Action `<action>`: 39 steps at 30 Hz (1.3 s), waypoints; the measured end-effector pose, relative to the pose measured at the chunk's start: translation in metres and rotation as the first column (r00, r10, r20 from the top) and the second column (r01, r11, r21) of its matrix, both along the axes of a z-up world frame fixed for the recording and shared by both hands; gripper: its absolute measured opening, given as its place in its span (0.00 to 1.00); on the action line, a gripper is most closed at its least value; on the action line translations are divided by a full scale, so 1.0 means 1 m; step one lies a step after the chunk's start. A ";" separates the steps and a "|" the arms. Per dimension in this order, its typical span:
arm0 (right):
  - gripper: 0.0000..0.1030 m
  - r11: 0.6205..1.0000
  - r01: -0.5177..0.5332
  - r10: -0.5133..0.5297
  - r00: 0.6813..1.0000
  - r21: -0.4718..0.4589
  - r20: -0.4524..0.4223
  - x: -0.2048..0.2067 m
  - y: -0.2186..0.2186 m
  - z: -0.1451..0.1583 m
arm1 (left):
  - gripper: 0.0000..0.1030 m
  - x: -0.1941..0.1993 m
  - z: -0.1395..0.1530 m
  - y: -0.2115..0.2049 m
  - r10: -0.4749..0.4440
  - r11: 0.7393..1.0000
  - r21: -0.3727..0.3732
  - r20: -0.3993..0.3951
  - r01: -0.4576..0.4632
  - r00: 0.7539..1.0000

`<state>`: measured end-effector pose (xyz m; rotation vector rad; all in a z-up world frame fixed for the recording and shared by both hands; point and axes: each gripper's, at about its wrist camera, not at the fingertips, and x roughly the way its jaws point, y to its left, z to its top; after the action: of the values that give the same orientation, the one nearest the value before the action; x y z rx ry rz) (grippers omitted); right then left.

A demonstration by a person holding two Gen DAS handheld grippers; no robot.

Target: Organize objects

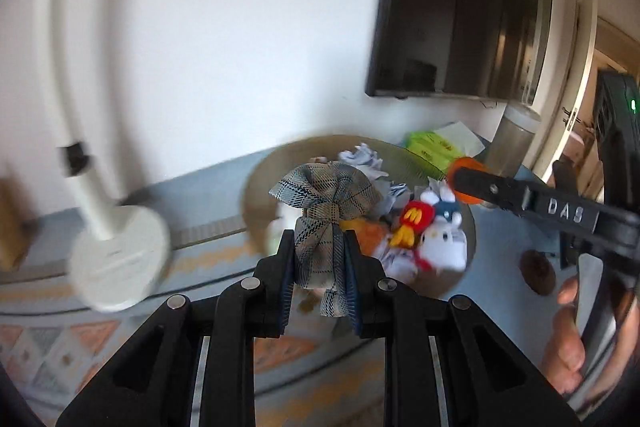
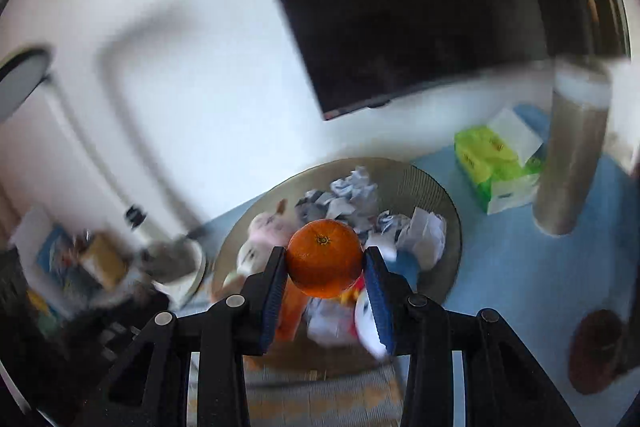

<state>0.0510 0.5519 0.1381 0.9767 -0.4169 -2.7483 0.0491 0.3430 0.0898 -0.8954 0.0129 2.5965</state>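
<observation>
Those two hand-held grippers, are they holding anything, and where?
Left hand-held gripper pinches a plaid cloth bundle at its tied neck. Right hand-held gripper squeezes an orange by its sides.

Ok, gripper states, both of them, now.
Left gripper: closed on the plaid cloth bundle.
Right gripper: closed on the orange, above the basket.
</observation>
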 end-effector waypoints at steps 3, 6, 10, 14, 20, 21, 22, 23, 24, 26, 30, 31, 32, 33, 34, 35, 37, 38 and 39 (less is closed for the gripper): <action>0.38 1.000 0.006 -0.006 1.000 0.005 0.030 -0.035 0.002 -0.002 | 0.41 -0.026 -0.014 0.021 -0.024 1.000 -0.012 0.023 0.024 0.999; 0.40 0.998 -0.053 0.049 0.992 0.030 0.116 -0.057 -0.001 -0.010 | 0.66 -0.032 -0.020 0.026 -0.035 0.999 -0.038 0.057 0.037 0.998; 0.41 0.997 -0.066 0.064 0.996 0.032 0.066 -0.026 0.003 -0.009 | 0.67 -0.005 -0.015 -0.008 0.011 1.000 -0.004 0.039 -0.011 0.999; 0.50 0.982 -0.181 0.179 0.983 0.048 0.038 0.043 -0.022 -0.008 | 0.77 0.052 -0.012 -0.074 0.172 0.985 -0.018 0.030 -0.171 0.985; 0.61 0.913 -0.387 0.364 0.915 0.127 0.174 0.133 -0.121 -0.095 | 0.89 0.139 -0.059 -0.191 0.491 0.868 -0.136 0.087 -0.478 0.867; 0.61 0.902 -0.392 0.358 0.913 0.179 0.193 0.137 -0.136 -0.109 | 0.89 0.147 -0.066 -0.208 0.532 0.844 -0.135 0.095 -0.519 0.841; 0.61 0.892 -0.395 0.358 0.914 0.220 0.189 0.140 -0.146 -0.117 | 0.89 0.153 -0.072 -0.224 0.571 0.819 -0.132 0.096 -0.559 0.815; 0.61 0.879 -0.393 0.356 0.917 0.270 0.178 0.141 -0.156 -0.124 | 0.89 0.159 -0.076 -0.239 0.608 0.793 -0.119 0.098 -0.597 0.788; 0.61 0.867 -0.378 0.336 0.924 0.324 0.182 0.141 -0.163 -0.125 | 0.89 0.163 -0.078 -0.250 0.632 0.775 -0.103 0.101 -0.624 0.768; 0.67 0.868 -0.368 0.337 0.930 0.334 0.148 0.145 -0.165 -0.120 | 0.89 0.171 -0.083 -0.268 0.657 0.752 -0.043 0.122 -0.657 0.744; 0.79 0.877 -0.357 0.316 0.933 0.321 0.172 0.142 -0.159 -0.126 | 0.90 0.180 -0.088 -0.277 0.657 0.743 0.032 0.152 -0.668 0.738; 0.79 0.879 -0.353 0.313 0.935 0.321 0.169 0.141 -0.158 -0.125 | 0.90 0.181 -0.087 -0.276 0.658 0.744 0.030 0.142 -0.668 0.740; 0.79 0.879 -0.349 0.309 0.936 0.326 0.168 0.141 -0.159 -0.125 | 0.90 0.181 -0.087 -0.273 0.655 0.748 0.025 0.132 -0.663 0.744; 0.79 0.878 -0.340 0.300 0.939 0.338 0.168 0.141 -0.161 -0.125 | 0.90 0.181 -0.086 -0.269 0.653 0.751 0.017 0.123 -0.660 0.747; 0.79 0.876 -0.334 0.294 0.942 0.348 0.165 0.142 -0.162 -0.127 | 0.91 0.181 -0.085 -0.266 0.650 0.756 0.003 0.114 -0.655 0.751; 0.79 0.873 -0.327 0.288 0.944 0.362 0.157 0.143 -0.164 -0.127 | 0.92 0.180 -0.084 -0.262 0.640 0.766 -0.011 0.109 -0.643 0.760; 0.80 0.871 -0.322 0.287 0.947 0.372 0.147 0.145 -0.163 -0.125 | 0.93 0.176 -0.084 -0.259 0.622 0.781 -0.021 0.113 -0.624 0.775; 0.80 0.872 -0.318 0.286 0.948 0.373 0.140 0.145 -0.163 -0.124 | 0.93 0.175 -0.084 -0.257 0.606 0.793 -0.022 0.120 -0.608 0.786; 0.81 0.874 -0.314 0.284 0.949 0.371 0.134 0.147 -0.161 -0.123 | 0.93 0.173 -0.085 -0.256 0.596 0.801 -0.023 0.125 -0.598 0.794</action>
<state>0.1976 0.3907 0.0149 1.1249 0.2694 -2.5563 0.2224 0.0865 0.0049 -1.2144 -0.3940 3.0952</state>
